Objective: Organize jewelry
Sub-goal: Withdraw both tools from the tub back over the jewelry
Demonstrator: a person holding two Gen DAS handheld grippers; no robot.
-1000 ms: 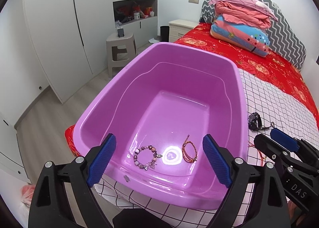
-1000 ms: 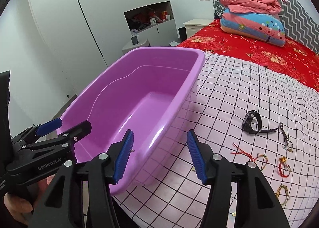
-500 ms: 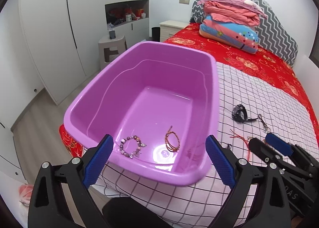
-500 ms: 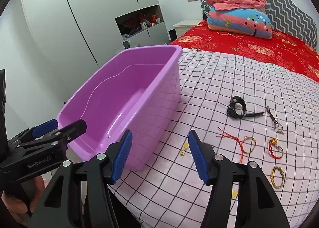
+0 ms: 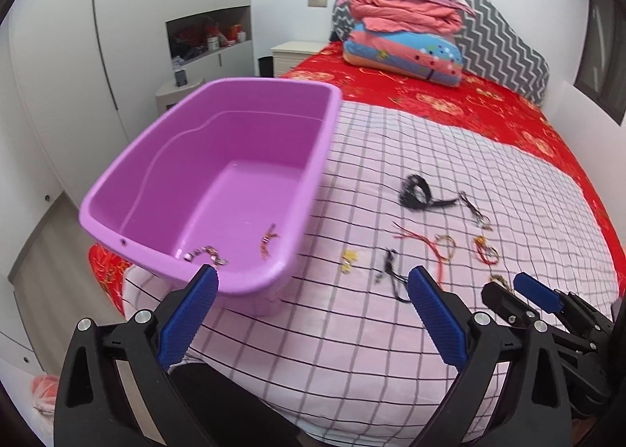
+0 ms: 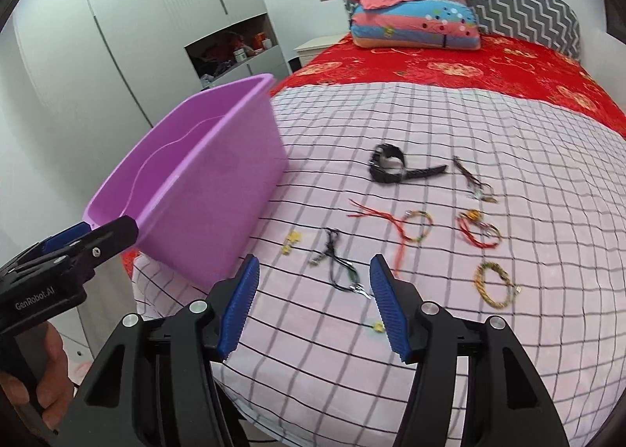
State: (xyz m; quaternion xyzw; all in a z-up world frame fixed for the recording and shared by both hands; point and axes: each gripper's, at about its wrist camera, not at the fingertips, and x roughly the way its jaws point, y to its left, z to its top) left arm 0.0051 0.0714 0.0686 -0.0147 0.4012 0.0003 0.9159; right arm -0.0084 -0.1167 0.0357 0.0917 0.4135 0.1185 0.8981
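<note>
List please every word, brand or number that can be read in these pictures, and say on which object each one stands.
"GenRobot.AI": white letters on the black body of the left claw, seen in the right wrist view.

Nothing else can be read. The bottles in the wall niche are too small and blurred, and the watch shows no legible marking. The purple tub carries no text.

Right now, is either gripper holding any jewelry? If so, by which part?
Nothing is held. The left gripper and right gripper are both open and empty above the bed; the black cord bracelet lies untouched below the right one.
</note>
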